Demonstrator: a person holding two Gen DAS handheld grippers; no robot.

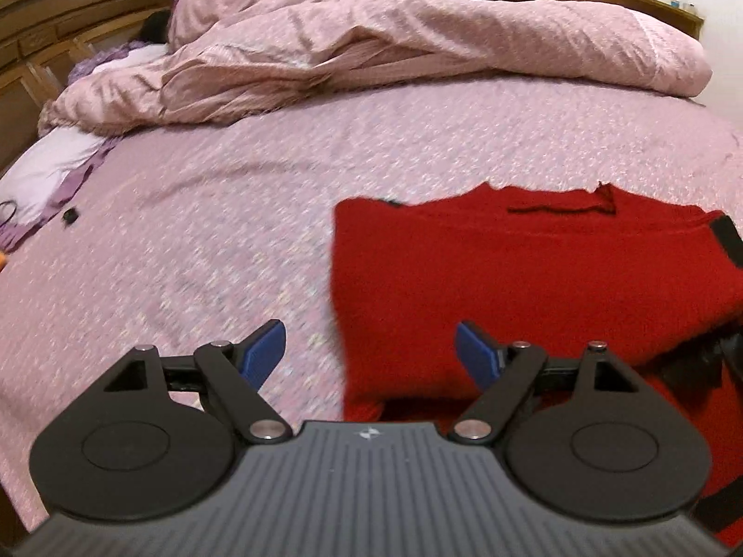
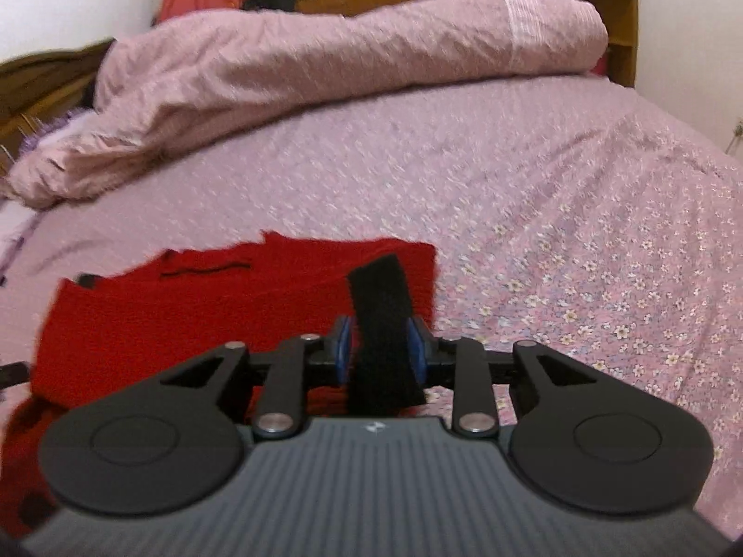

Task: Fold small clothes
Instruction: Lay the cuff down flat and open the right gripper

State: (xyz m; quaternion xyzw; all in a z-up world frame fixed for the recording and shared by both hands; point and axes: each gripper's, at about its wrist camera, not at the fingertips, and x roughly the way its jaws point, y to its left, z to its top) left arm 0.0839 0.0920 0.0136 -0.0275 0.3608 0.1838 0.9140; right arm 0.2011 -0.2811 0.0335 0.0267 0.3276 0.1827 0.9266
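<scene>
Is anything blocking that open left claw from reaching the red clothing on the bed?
Nothing visible does. The left gripper hangs open right at the near left edge of the red garment, with only bare bedsheet beside it. The right gripper is shut on the garment's black strip.

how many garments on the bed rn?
1. A red garment lies on the bedsheet; the right gripper is shut on its black band. The heaped duvet could hide others.

Bed [image 1: 232,232]: red garment [image 1: 534,288], rumpled pink duvet [image 1: 371,46], possibly pillow [image 1: 46,171].
</scene>
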